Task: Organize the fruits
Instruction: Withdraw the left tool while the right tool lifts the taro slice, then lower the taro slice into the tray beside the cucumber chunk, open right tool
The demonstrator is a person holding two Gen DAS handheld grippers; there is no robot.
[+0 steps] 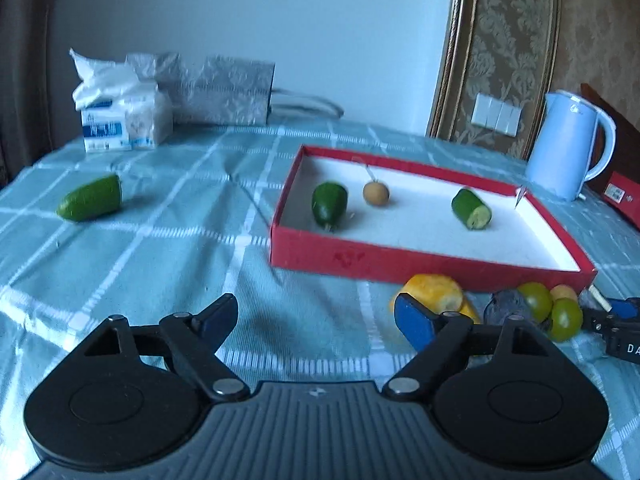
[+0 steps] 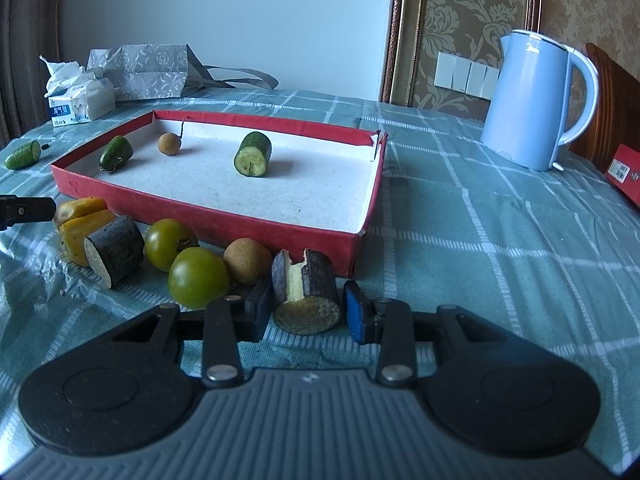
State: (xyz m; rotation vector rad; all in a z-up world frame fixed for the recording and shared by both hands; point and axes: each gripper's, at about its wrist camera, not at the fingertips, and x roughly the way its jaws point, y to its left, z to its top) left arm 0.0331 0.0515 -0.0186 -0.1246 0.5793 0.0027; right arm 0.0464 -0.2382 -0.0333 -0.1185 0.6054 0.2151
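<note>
From the left wrist view, the left tongs (image 1: pixel 316 320) stand wide open with nothing between them, over the blue-green checked cloth on the desk (image 1: pixel 160 248). The shallow red cardboard box with a white floor (image 1: pixel 420 258) sits ahead. Inside it lie a short green cucumber end (image 1: pixel 329 203), a small round brown fruit with a thin stem (image 1: pixel 376 193) and a cut green cucumber chunk (image 1: pixel 471 208). One more green cucumber end (image 1: pixel 90 199) lies alone on the cloth, far to the left. This piece is round, so I think it could roll away if the tongs bump it.

From the right wrist view, the right tongs (image 2: pixel 307 312) are nearly shut around a dark-skinned stub with a pale cut face (image 2: pixel 306 296). The left pad touches it; the blue right pad looks just beside it, so I cannot tell if the hold is firm. The stub has a broken notch, so it might slip or crumble. Two round green tomatoes (image 2: pixel 198 278) and a brown round fruit (image 2: pixel 247 260) sit close by and could get knocked.
</note>
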